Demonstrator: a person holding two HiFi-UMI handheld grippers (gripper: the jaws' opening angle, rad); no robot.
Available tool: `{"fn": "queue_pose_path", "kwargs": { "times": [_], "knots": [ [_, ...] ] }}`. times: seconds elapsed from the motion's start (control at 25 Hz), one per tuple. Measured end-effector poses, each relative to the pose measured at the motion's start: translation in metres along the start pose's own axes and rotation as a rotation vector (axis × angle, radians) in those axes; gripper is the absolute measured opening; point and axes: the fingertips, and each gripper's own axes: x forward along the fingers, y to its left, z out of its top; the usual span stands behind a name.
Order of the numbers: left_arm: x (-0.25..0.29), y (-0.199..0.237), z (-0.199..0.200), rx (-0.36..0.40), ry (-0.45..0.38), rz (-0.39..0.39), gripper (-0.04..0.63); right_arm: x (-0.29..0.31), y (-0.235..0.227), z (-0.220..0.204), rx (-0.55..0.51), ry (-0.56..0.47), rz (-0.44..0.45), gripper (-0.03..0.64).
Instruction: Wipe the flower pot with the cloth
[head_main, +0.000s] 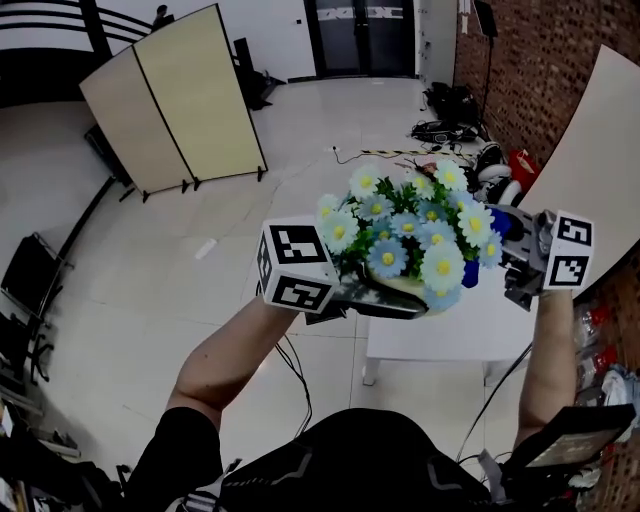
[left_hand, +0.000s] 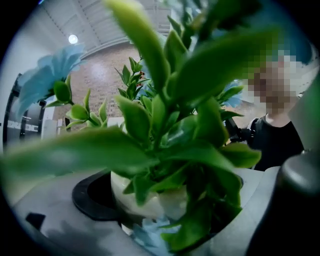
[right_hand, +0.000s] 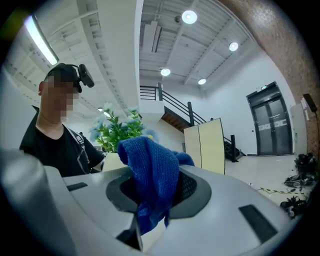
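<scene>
A cream flower pot (head_main: 402, 290) with blue and white artificial flowers (head_main: 415, 232) and green leaves is held up in the air above the white table (head_main: 440, 335). My left gripper (head_main: 340, 295) is shut on the flower pot's rim (left_hand: 150, 200), and leaves fill the left gripper view. My right gripper (head_main: 510, 262) is shut on a blue cloth (right_hand: 150, 175), just right of the flowers. The blue cloth (head_main: 470, 272) peeks out below the blooms in the head view. The pot with its plant (right_hand: 117, 142) shows small and far in the right gripper view.
The small white table stands below, next to a brick wall (head_main: 540, 70). A beige folding screen (head_main: 175, 100) stands on the tiled floor at the left. Cables and bags (head_main: 450, 125) lie by the wall. A pale board (head_main: 600, 150) leans at the right.
</scene>
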Motion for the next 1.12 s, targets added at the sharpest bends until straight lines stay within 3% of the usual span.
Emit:
{"fn": "queue_pose_path", "kwargs": {
  "times": [0.24,0.44,0.64,0.84,1.0,1.12],
  "knots": [
    [0.003,0.020,-0.007,0.042,0.045,-0.059,0.548,0.040,-0.020,-0.016,-0.085,0.095,0.242,0.095],
    [0.001,0.023,-0.012,0.048,0.067,-0.052,0.548,0.027,-0.005,-0.009,-0.089,0.063,0.343,0.095],
    [-0.003,0.016,-0.007,0.032,0.058,-0.034,0.548,0.012,0.030,-0.008,-0.098,0.099,0.313,0.095],
    [0.004,0.029,-0.020,-0.009,0.070,0.009,0.548,0.003,0.048,-0.023,-0.094,0.102,0.188,0.095],
    [0.004,0.037,-0.029,-0.021,0.076,0.037,0.548,0.008,0.073,-0.029,-0.109,0.103,0.181,0.095],
    [0.002,0.034,-0.029,-0.013,0.064,0.009,0.548,0.007,0.081,-0.029,-0.129,0.117,0.202,0.095]
  ]
}}
